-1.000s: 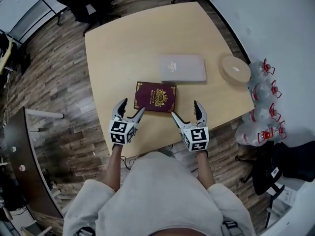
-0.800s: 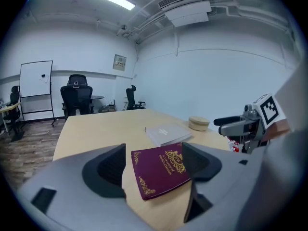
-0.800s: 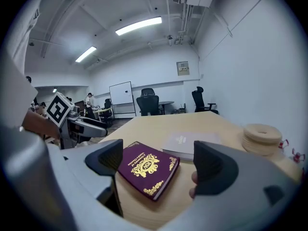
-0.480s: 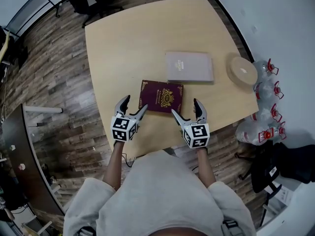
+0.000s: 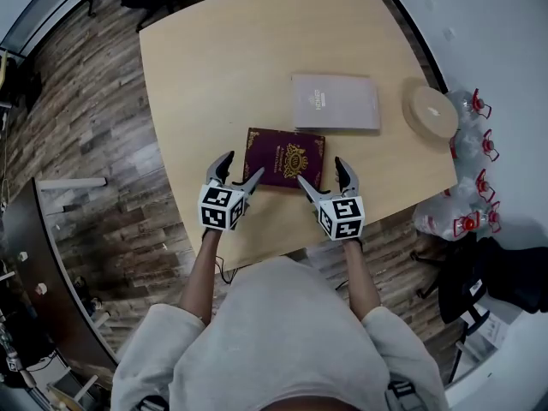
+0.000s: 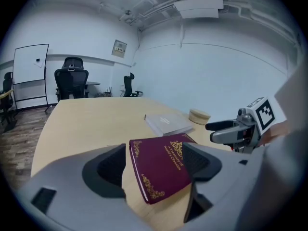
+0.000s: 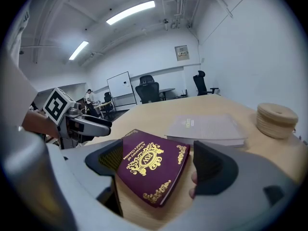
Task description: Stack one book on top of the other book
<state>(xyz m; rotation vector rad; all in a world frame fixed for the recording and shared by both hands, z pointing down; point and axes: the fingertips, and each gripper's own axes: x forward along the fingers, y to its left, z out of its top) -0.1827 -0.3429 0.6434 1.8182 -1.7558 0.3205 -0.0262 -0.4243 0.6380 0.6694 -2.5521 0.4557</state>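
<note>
A: What changed in the last second?
B: Both hands dropped in toward the maroon book (image 5: 285, 157). Before, the tips hung short of its near edge. Now the left gripper (image 5: 241, 167) is at the book's 7 o'clock corner and the right gripper (image 5: 321, 171) at its 5 o'clock corner.
A: Tongs?
B: Both released, jaws wide apart, same spread as before. Each gripper view shows the maroon cover framed between the pads, but no pad presses on it. Nothing grasped.
A: Books where?
B: Maroon book lies flat on the table (image 5: 197, 67) near the person's edge, same spot relative to the other one. Grey book (image 5: 335, 102) is flat too, at about 1 o'clock from it, close but apart, with a strip of tabletop between. Wooden disc (image 5: 431, 111) sits at 3 o'clock of the grey book, out of the way.
A: Meaning for the task?
B: Approach phase, no stacking yet. Looks like a two-handed pickup of the maroon book by its near corners, then a carry toward 1 o'clock onto the grey one. The cover lies thin and flat, so getting a jaw under the edge is likely the tricky bit.
</note>
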